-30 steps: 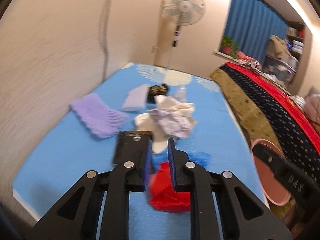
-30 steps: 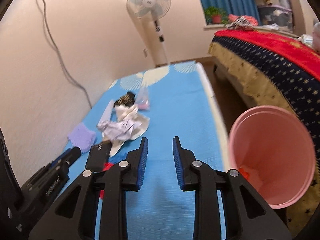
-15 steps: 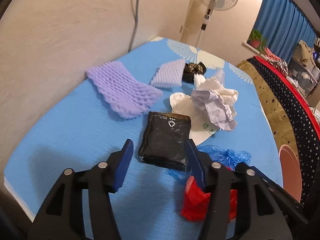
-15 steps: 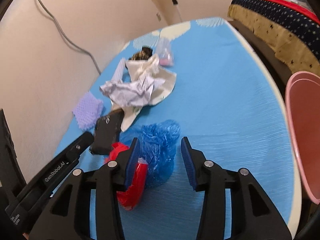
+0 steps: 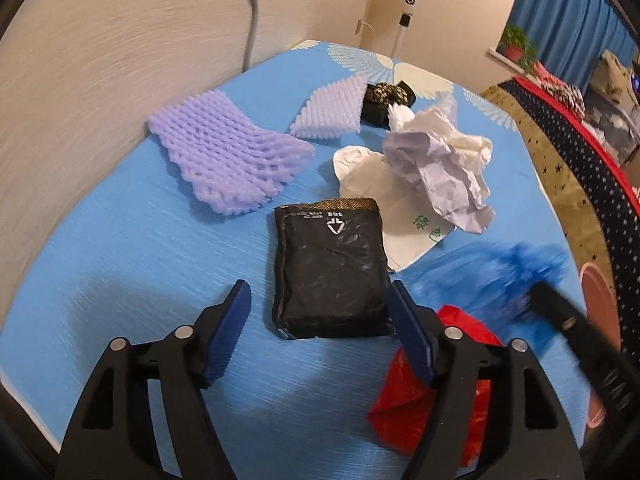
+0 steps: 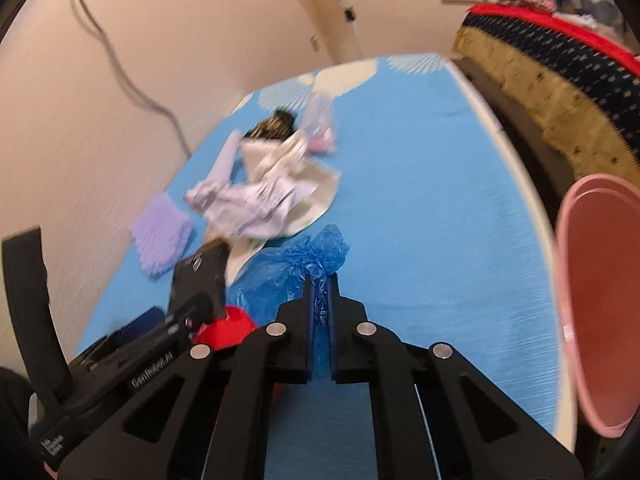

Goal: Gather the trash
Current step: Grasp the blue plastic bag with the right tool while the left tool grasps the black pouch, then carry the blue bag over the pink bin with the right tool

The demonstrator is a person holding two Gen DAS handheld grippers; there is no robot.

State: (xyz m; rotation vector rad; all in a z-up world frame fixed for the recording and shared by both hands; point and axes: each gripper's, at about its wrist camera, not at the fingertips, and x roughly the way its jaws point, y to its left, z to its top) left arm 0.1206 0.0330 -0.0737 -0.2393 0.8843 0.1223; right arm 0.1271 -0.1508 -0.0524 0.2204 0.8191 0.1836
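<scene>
The left gripper (image 5: pixel 320 316) is opening — the black foil packet (image 5: pixel 330 268) lies between its fingers, untouched. The right gripper (image 6: pixel 320 300) pinches the blue plastic bag (image 6: pixel 298 264).

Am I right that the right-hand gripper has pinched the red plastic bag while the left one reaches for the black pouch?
Not quite: the right gripper has pinched the blue plastic bag, not the red one, as the right wrist view shows. The left gripper, jaws opening, does reach around the black pouch.
</scene>
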